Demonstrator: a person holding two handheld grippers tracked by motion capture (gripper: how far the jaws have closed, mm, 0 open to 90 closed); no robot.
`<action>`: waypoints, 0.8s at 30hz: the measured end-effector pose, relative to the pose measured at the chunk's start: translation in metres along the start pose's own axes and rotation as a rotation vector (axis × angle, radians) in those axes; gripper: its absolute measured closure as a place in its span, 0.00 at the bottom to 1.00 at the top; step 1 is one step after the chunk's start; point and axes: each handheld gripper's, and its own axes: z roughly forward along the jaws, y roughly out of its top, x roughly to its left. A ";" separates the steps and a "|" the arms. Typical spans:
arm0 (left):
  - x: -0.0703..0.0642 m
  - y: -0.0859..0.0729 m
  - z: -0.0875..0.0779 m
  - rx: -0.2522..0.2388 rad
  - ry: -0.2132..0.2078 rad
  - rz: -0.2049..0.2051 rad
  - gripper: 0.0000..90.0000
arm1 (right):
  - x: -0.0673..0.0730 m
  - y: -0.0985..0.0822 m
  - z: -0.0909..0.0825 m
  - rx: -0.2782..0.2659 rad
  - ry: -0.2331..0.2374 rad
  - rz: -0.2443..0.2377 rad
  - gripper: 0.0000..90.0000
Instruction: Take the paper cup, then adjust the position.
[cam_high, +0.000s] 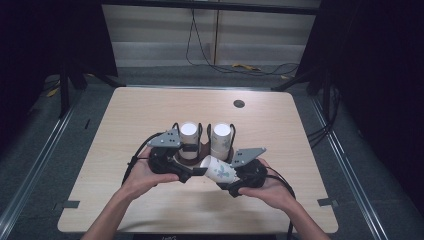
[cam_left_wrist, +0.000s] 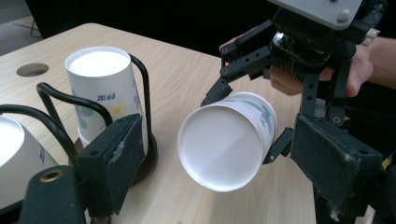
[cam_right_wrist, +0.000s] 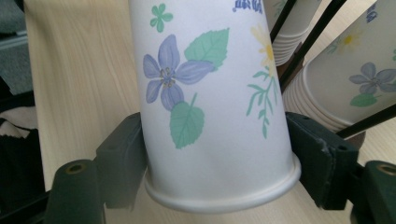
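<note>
High view: a flowered paper cup lies tilted between both tools above the table, base toward the left gripper, whose jaws are spread clear of it. The right gripper pinches it near the rim. Two cup stacks stand just behind; bare tabletop all round. Both hands sit low, palms up.

Pale wooden table under two wire-framed cup stacks
</note>
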 end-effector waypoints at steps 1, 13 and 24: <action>0.000 -0.001 0.001 0.005 0.004 0.001 0.20 | 0.000 0.000 0.000 0.012 -0.001 -0.003 0.29; 0.001 -0.009 0.012 0.061 -0.021 0.021 0.20 | 0.001 0.007 0.006 0.120 -0.010 -0.065 0.29; 0.000 -0.011 0.015 0.084 -0.018 0.032 0.21 | 0.004 0.008 0.007 0.170 -0.011 -0.091 0.29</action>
